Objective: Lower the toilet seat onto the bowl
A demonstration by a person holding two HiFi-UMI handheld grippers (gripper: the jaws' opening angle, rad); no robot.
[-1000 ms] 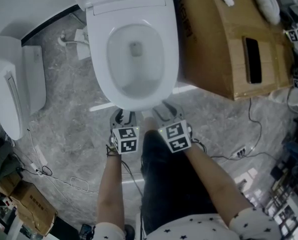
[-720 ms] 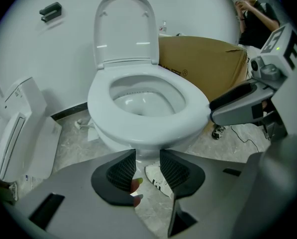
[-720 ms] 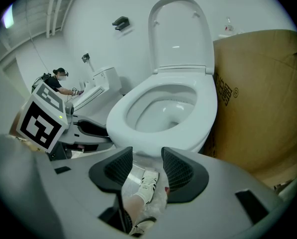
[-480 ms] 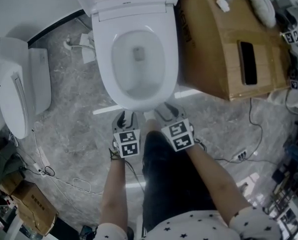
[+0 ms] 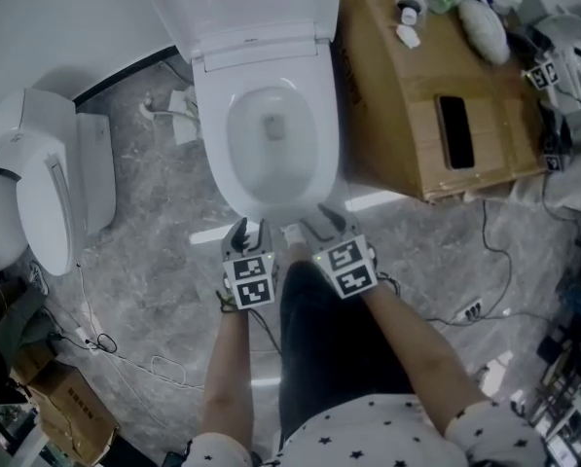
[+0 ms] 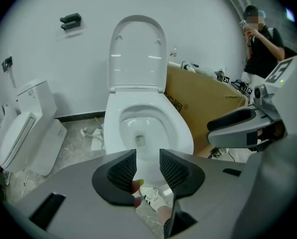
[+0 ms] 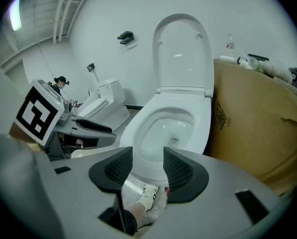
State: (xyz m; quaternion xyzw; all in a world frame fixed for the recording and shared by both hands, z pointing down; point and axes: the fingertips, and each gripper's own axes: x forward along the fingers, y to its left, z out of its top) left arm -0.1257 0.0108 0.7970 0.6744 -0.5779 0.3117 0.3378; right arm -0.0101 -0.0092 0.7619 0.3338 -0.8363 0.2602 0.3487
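Note:
The white toilet bowl (image 5: 271,149) stands open at the top middle of the head view. Its seat and lid (image 6: 138,54) are upright against the wall, also seen in the right gripper view (image 7: 180,54). My left gripper (image 5: 248,233) hovers just in front of the bowl's front rim, jaws open and empty (image 6: 148,166). My right gripper (image 5: 324,224) is beside it, a little to the right, also open with nothing between its jaws (image 7: 148,166). Neither gripper touches the toilet.
A big cardboard box (image 5: 436,105) with bottles and clutter on top stands tight against the toilet's right side. A second white toilet (image 5: 47,193) sits at the left. Cables (image 5: 125,353) trail over the marble floor. A person (image 6: 260,44) stands at the back right.
Both grippers have risen a little in front of the bowl, side by side. The head view has pulled back and shows more of the box top. The jaws look unchanged.

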